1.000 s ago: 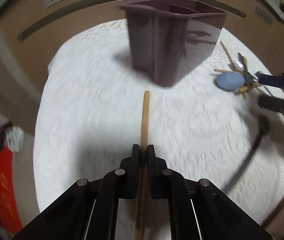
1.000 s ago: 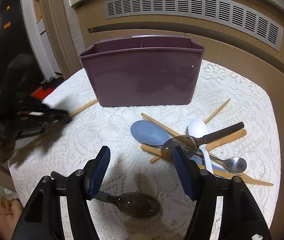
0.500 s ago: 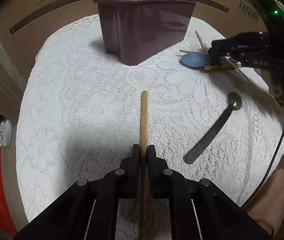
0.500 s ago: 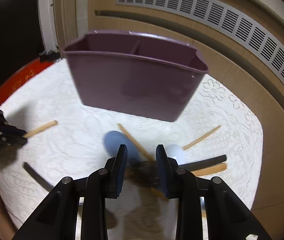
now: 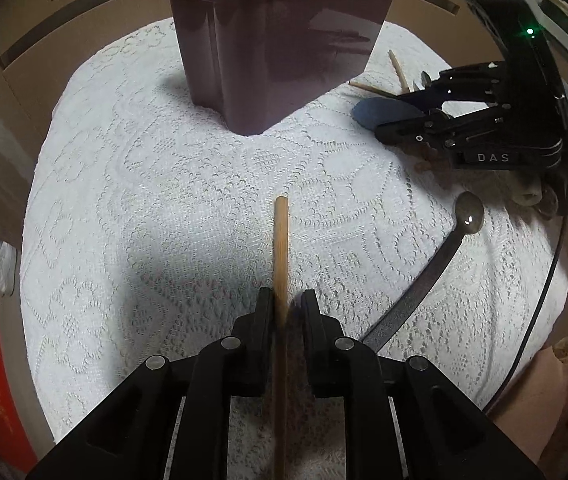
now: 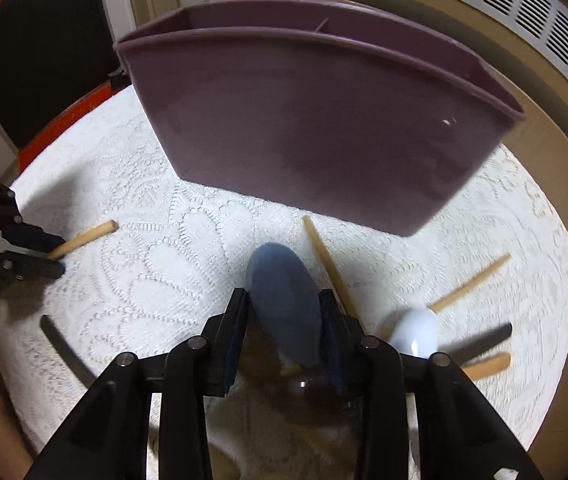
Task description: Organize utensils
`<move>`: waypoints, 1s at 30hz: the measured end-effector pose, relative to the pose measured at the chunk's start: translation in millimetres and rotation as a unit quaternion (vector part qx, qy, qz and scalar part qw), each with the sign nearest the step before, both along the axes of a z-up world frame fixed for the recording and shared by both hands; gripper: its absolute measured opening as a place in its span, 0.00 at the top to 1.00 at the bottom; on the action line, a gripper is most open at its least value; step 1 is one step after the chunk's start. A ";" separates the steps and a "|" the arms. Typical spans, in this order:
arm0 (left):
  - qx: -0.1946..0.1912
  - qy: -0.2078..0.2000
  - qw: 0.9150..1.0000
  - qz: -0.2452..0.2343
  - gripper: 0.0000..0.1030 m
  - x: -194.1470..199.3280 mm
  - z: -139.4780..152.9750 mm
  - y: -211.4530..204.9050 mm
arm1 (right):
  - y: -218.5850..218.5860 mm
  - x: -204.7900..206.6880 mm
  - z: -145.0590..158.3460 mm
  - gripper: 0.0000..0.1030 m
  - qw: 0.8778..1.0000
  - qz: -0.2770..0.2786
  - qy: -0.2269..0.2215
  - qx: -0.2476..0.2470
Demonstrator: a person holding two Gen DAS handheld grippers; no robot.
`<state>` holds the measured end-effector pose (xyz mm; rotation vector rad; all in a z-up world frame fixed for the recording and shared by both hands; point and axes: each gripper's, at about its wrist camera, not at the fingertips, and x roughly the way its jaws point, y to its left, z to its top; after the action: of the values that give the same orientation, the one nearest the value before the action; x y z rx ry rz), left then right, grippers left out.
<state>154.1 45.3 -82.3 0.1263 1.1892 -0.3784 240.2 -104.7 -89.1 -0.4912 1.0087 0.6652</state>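
Observation:
A wooden chopstick (image 5: 280,248) lies on the lace tablecloth between the fingers of my left gripper (image 5: 287,300). Its jaws are opening: the stick rests against the left finger, with a gap on its right. The purple utensil basket (image 5: 275,40) stands upright behind. My right gripper (image 6: 286,312) holds the bowl of a blue spoon (image 6: 284,300) between its pads. Those jaws are opening slightly, and the bowl still touches both pads. The left wrist view shows the right gripper (image 5: 404,108) low over the utensil pile.
A dark-handled spoon (image 5: 436,264) lies right of the left gripper. Beside the right gripper lie a white spoon (image 6: 416,336), loose chopsticks (image 6: 472,280) and a dark handle (image 6: 484,340). A cable (image 5: 540,312) runs along the table's right edge. A wooden panel stands behind the basket (image 6: 324,128).
The left jaws have parted from the chopstick they were clamping. The right gripper closed partway, moved forward into the pile, and now has the blue spoon's bowl between its pads.

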 end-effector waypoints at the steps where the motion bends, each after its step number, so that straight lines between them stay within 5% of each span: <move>1: 0.006 0.004 1.000 -0.002 0.85 1.6 -0.7 -1.4 | 0.9 -1.4 0.9 0.66 1.000 0.004 -0.005 -0.004; 5: 0.027 0.010 1.000 0.002 0.86 8.6 -1.2 -8.7 | 6.4 -12.0 2.9 0.69 0.999 0.009 -0.043 -0.026; 10: 0.042 -0.021 0.998 0.044 0.92 6.0 -0.1 -16.7 | -10.1 -38.9 23.8 0.73 0.998 -0.005 -0.057 0.028; 11: 0.039 -0.032 0.997 0.055 0.92 2.6 1.1 -17.2 | -16.8 -46.2 30.9 0.88 0.997 -0.012 -0.060 0.044; 16: -0.014 -0.089 0.992 0.087 0.92 -21.9 21.4 -19.7 | -47.6 -78.9 57.8 0.90 0.991 -0.045 -0.080 0.097; 23: -0.127 -0.180 0.968 0.118 0.93 -48.5 81.9 -18.6 | -69.8 -105.0 94.5 0.93 0.981 -0.077 -0.073 0.165; 30: -0.143 -0.277 0.946 0.087 0.93 -58.2 154.0 -36.2 | -87.6 -131.1 146.5 0.93 0.965 -0.089 -0.127 0.211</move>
<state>96.0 9.2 71.7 -0.1204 0.5741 -0.3260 109.1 -192.3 57.4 -0.1033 0.6350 0.6164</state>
